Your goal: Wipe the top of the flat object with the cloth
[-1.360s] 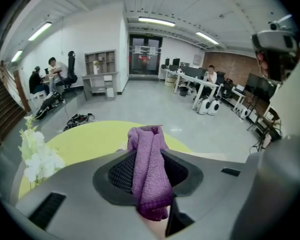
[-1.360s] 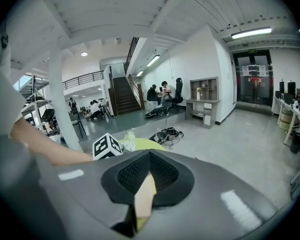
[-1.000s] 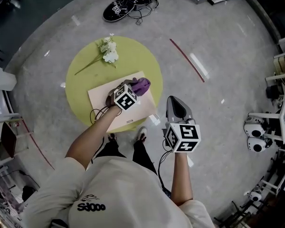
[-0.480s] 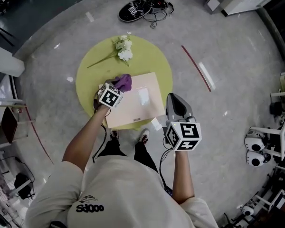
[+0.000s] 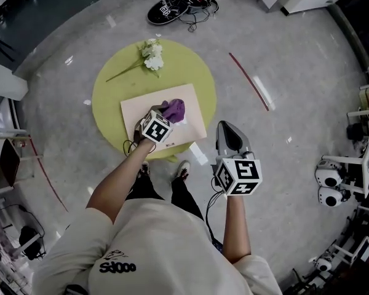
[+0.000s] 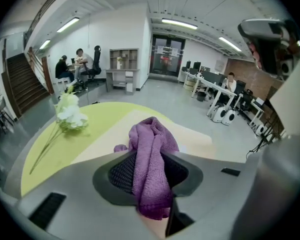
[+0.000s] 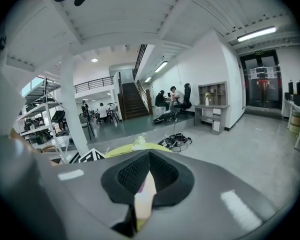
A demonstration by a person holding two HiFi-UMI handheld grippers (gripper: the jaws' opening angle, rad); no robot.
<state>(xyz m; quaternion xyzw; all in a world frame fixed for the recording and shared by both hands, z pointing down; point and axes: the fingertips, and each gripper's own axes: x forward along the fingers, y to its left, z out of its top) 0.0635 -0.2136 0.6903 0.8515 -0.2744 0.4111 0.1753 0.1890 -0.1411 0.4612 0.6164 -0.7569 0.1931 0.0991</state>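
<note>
Fuzzy terry cloth (image 6: pixel 150 156), smooth matt board (image 5: pixel 135 113), glossy floor (image 5: pixel 295 91)

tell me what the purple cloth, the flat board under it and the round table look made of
Purple cloth: soft terry or microfibre, judging by its fuzzy, looped nap; matte.
Flat board: pale pink-beige and smooth with a slight sheen; plastic or coated board, I can't tell which.
Round table: yellow-green with an even matte top; probably painted or laminated.

Grey polished floor (image 5: pixel 295 72) (staircase (image 7: pixel 132 101) beyond), white walls (image 6: pixel 117 34).
</note>
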